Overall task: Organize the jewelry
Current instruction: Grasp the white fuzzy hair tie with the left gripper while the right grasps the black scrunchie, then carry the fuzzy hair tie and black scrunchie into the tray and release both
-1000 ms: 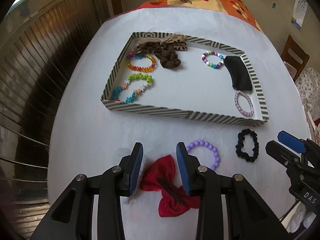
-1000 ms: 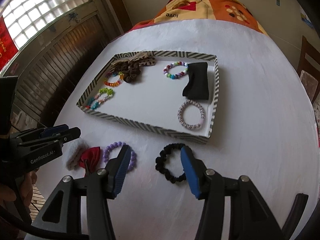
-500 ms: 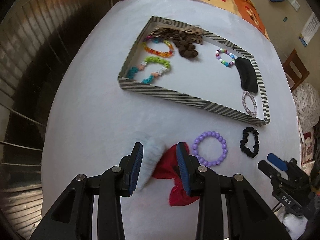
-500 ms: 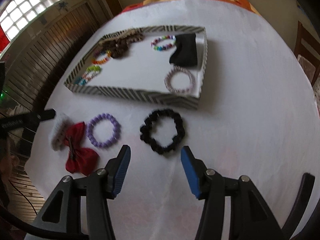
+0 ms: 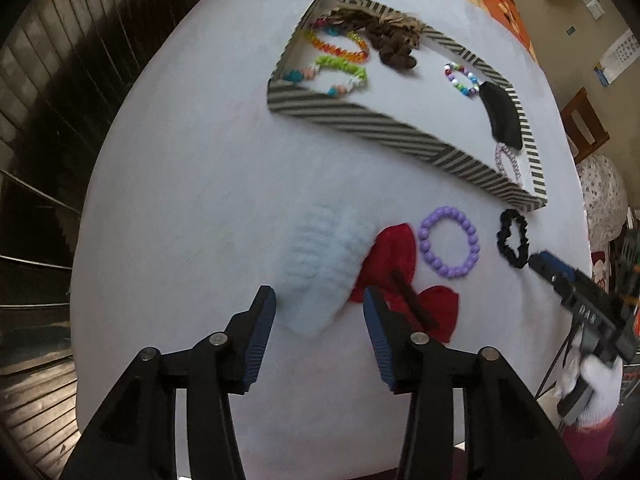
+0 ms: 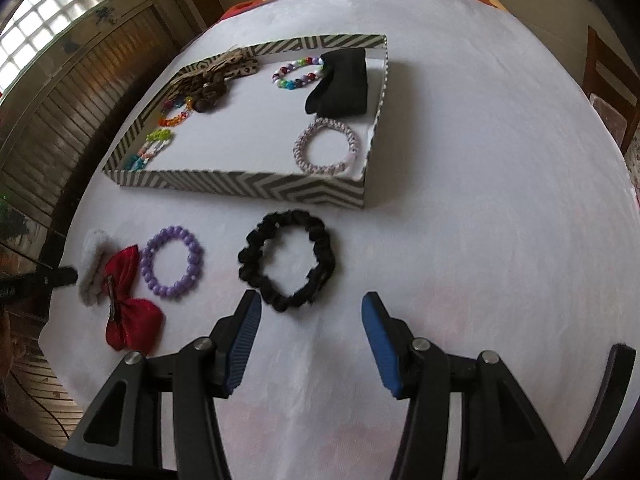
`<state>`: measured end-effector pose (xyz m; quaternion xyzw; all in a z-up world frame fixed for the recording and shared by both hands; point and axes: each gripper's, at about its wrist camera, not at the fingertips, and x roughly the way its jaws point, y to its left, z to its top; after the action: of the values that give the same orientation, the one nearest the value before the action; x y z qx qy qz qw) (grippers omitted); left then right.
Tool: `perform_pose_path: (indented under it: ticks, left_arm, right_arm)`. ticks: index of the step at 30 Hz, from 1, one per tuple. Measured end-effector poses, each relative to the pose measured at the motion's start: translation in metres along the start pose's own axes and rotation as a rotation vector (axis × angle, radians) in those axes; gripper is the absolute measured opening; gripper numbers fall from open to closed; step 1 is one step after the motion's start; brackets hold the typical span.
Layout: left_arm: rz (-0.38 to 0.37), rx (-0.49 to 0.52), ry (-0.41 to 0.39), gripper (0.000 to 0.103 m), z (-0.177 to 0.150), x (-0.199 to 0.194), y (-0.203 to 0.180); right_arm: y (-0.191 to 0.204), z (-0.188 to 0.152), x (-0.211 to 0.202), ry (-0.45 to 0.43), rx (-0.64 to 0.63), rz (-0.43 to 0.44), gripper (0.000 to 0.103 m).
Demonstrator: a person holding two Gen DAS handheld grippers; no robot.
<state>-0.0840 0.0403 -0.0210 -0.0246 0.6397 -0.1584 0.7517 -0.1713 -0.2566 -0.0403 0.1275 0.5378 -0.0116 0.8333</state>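
Table (image 6: 480,240): white cloth surface under everything; a hard descent of my fingertips could snag and drag the cloth, and every loose piece would shift with it.

Striped tray (image 6: 248,188): lies at twelve o'clock from both my grippers and already holds bracelets and hair ties. A carried piece held too low may, I judge, catch its near wall.

My left gripper (image 5: 320,312): jaws have just been opening and now stand apart, with nothing pressed between them. The risk is that they close on two things at once.

My right gripper (image 6: 312,312): jaws apart, empty, pointing steeply down just short of the black scrunchie.

White fluffy clip (image 5: 324,264): between the left jaws' line, at twelve o'clock. It is soft, and a shallow pinch may slip off it.

Red bow clip (image 5: 404,276): touches the fluffy clip at its three o'clock, so my right-hand pad could nip it too.

Black scrunchie (image 6: 288,256): at twelve o'clock of my right gripper, outside the tray. It is limp and may fold or drop from a one-sided pinch.

Purple bead bracelet (image 6: 172,264): near the bow, apart from the scrunchie; a nudge would likely roll it.
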Motion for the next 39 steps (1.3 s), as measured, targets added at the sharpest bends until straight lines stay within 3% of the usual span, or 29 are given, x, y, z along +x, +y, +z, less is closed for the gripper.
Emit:
perform_pose_path:
  ticks: [17,19,21,23,26,39]
  left_arm:
    - [0.036,0.055,0.032,0.029,0.006,0.030,0.002]
    - [0.034,0.050,0.026,0.025,0.006,0.030,0.003]
    - [0.026,0.051,0.023,0.020,0.006,0.029,0.005]
    - [0.023,0.046,0.015,0.015,0.006,0.027,0.006]
    - [0.038,0.058,-0.011,0.009,0.005,0.020,0.004]
    - [0.037,0.061,-0.139,0.008,0.023,-0.023,-0.002]
  right_arm:
    - [0.009,0.021,0.027,0.029,-0.047,0.006,0.055]
    - [0.010,0.022,0.029,0.020,-0.053,0.007,0.054]
    - [0.012,0.023,0.029,0.016,-0.068,-0.001,0.045]
    - [0.013,0.024,0.031,0.012,-0.086,-0.008,0.023]
    - [0.012,0.026,0.030,0.013,-0.108,-0.035,0.009]
    - [0.026,0.038,-0.029,-0.090,-0.123,0.002,0.008]
